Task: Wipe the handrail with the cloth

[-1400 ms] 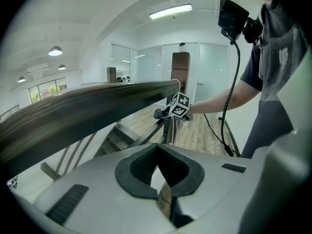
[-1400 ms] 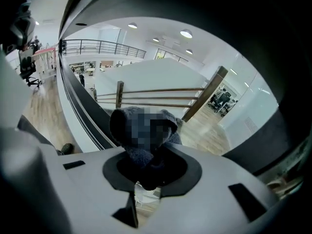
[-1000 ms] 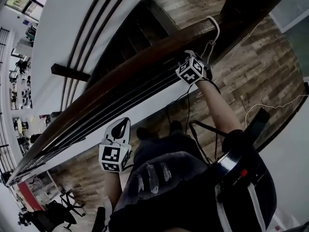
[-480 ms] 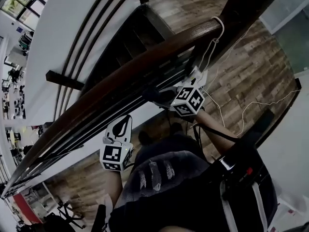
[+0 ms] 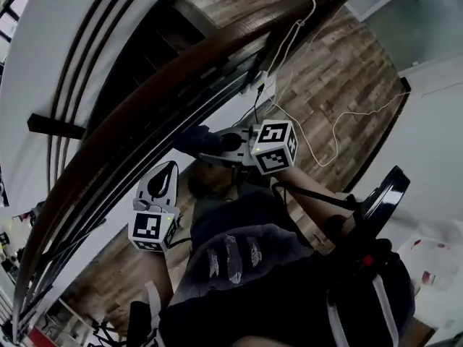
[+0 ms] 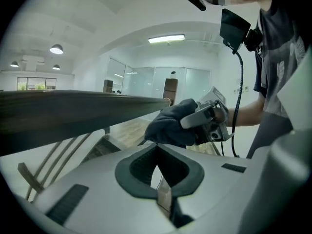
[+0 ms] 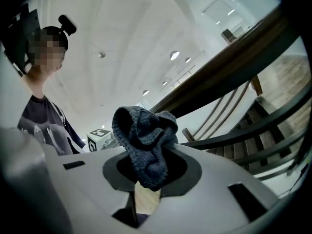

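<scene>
- Only the left gripper view shows the left gripper [image 6: 157, 150] with its claw pressed together on nothing, low beside the handrail [image 6: 73, 115].
- From the head view, the right gripper [image 5: 217, 147] reaches left, under the rail.
- Its own view shows it pinching the bunched cloth [image 7: 144, 135], near the handrail.

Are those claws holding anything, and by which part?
The right gripper clamps the bunched cloth by its lower end; the left gripper is shut on nothing.
</scene>
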A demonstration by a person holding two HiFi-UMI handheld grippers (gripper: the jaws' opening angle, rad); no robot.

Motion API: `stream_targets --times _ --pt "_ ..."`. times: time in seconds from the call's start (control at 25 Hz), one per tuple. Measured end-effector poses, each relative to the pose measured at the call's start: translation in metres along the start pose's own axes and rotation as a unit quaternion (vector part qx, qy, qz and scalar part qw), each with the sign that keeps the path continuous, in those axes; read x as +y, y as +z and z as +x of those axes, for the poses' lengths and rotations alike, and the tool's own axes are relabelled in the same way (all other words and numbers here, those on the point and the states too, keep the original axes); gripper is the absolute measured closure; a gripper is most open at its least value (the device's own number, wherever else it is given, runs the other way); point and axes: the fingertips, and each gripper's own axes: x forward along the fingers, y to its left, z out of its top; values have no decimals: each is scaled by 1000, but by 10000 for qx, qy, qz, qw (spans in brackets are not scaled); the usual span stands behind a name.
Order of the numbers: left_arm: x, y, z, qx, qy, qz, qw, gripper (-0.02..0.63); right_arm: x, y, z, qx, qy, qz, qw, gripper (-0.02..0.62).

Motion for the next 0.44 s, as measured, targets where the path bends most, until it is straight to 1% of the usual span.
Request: stream_targets --times 0.08,0.16,0.32,0.44 --pt "-6 -6 -6 32 101 -136 9999 598 12 -5 -8 -143 -36 65 9999 528" --pt "-20 -11 -14 55 109 -269 9996 598 28 -10 -22 -420 -47 214 9989 528" --pt "-79 -18 -26 181 -70 -112 9997 598 65 -25 -65 -914 96 490 9946 528" --pt "-130 -23 -41 256 -24 -30 9997 598 99 -47 -99 -1098 293 677 9912 528"
